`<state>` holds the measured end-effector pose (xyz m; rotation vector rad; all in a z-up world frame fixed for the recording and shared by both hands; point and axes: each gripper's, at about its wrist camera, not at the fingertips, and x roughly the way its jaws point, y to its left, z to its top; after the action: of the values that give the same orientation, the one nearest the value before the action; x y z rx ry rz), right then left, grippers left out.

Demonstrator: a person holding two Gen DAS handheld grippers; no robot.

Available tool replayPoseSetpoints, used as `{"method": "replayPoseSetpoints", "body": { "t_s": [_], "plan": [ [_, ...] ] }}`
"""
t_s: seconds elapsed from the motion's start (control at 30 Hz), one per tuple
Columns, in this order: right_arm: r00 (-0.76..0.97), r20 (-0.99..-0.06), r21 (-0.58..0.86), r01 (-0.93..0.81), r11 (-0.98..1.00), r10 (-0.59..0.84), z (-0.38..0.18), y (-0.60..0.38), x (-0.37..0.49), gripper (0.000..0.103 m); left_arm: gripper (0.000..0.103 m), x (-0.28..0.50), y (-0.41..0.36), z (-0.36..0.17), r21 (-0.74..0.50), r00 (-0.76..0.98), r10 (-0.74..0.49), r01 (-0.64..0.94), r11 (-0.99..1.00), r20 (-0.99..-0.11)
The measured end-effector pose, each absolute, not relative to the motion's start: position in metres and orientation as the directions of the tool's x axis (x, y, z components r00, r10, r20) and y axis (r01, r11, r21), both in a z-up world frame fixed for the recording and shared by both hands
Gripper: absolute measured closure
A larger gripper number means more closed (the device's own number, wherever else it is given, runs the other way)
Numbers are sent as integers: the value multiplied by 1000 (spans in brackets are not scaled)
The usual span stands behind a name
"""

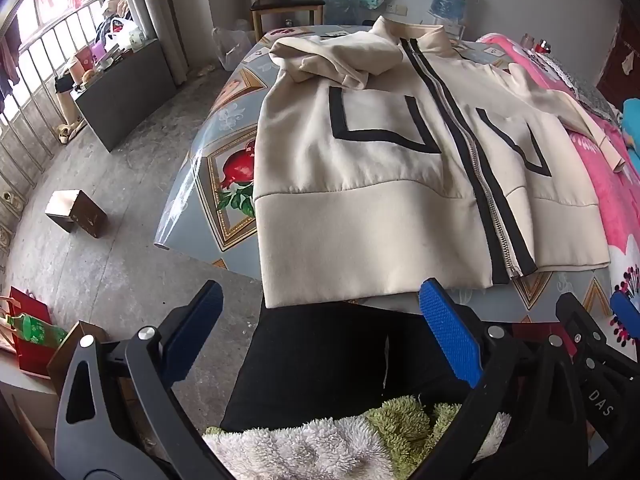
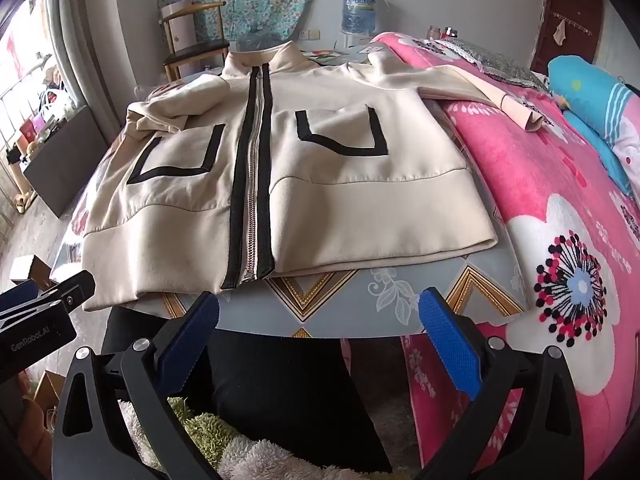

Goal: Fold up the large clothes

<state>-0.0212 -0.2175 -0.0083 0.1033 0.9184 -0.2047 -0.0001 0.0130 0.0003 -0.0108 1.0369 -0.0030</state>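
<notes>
Left wrist view: a cream jacket (image 1: 400, 168) with black trim lies zipped on the patterned worktop (image 1: 224, 168), one sleeve bunched near the collar. A wooden chair (image 1: 280, 0) stands beyond. The left tool (image 1: 320, 328) hovers short of the hem, spread, holding nothing.

Right wrist view: the jacket's (image 2: 320, 184) other sleeve stretches onto the pink floral bed (image 2: 560, 220). The right tool (image 2: 320, 332) hangs spread before the worktop (image 2: 360, 296) edge.

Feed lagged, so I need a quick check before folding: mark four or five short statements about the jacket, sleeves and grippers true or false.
1. The jacket is zipped shut. True.
2. The left gripper holds the hem. False: it is open, short of the hem.
3. One sleeve lies bunched on the chest. True.
4. The other sleeve is folded in too. False: it stretches onto the pink blanket.
5. The right gripper is open. True.
</notes>
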Motion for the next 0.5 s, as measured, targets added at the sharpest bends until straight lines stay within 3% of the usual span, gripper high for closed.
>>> {"method": "replayPoseSetpoints", "body": {
  "t_s": [0.5],
  "plan": [
    [587, -798, -5, 221, 975, -137, -8, -218, -23, 6, 8, 1, 14, 1, -9, 509, -6, -3, 1000, -860]
  ]
}}
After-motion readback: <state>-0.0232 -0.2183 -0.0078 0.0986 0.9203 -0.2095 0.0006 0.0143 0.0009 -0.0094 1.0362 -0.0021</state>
